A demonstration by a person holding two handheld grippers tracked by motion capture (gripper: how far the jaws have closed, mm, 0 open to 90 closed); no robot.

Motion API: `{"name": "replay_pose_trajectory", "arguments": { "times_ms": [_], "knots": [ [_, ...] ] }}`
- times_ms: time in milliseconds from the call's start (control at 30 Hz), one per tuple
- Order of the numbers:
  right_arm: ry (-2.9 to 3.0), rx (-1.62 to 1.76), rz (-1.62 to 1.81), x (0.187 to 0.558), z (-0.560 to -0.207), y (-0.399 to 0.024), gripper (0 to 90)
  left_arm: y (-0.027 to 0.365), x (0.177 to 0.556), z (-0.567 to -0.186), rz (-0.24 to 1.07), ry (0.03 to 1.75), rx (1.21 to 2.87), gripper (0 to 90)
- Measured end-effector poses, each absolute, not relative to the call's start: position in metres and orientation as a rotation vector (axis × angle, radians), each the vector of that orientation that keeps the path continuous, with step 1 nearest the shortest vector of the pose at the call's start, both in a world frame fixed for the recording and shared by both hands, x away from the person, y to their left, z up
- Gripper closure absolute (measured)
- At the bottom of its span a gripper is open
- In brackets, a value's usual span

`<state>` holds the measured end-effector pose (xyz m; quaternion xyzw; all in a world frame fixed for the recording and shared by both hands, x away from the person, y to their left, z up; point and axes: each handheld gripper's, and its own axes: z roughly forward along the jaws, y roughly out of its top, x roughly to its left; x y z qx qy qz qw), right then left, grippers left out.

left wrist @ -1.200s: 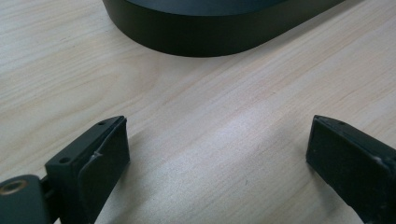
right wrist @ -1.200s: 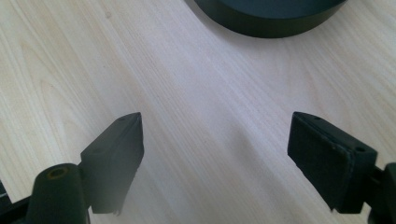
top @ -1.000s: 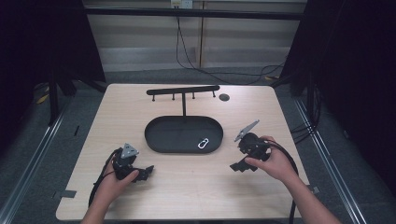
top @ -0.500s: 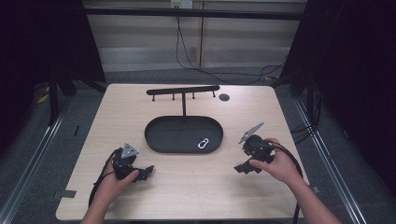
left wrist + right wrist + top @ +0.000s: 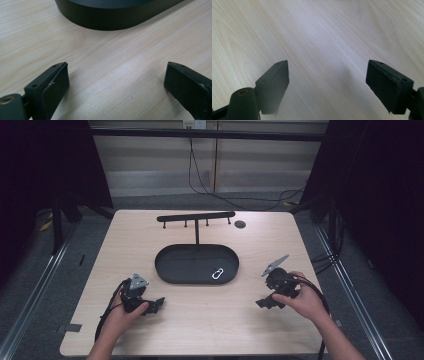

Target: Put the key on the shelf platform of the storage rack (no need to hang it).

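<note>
Resting low over the counter (image 5: 210, 320), the left hand-held gripper (image 5: 159, 303) and right hand-held gripper (image 5: 264, 303) both had jaws spread apart, empty. A carabiner (image 5: 217, 273) lay in the black tray (image 5: 170, 265), ungrasped. Judging by this, pickup and any hanging on the rack (image 5: 196, 216) remained.

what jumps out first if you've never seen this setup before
The eye goes first to the black oval tray in the middle of the pale wooden table, with a small white clip lying in its right part. Behind it stands a black rack with short pegs. Nearer the front edge, the left gripper and the right gripper rest low over bare wood, both with fingers spread wide and holding nothing.
</note>
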<state>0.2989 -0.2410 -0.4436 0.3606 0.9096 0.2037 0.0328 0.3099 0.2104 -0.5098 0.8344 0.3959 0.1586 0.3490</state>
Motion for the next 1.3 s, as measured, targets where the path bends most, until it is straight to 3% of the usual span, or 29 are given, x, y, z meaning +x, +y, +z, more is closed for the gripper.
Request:
{"name": "replay_pose_trajectory", "arguments": {
  "times_ms": [1300],
  "knots": [
    [2.753,1.198,0.620,0.279,-0.469,-0.266,19.3,0.210,0.310,-0.510,0.411,1.026,2.162,5.7]
  ]
}}
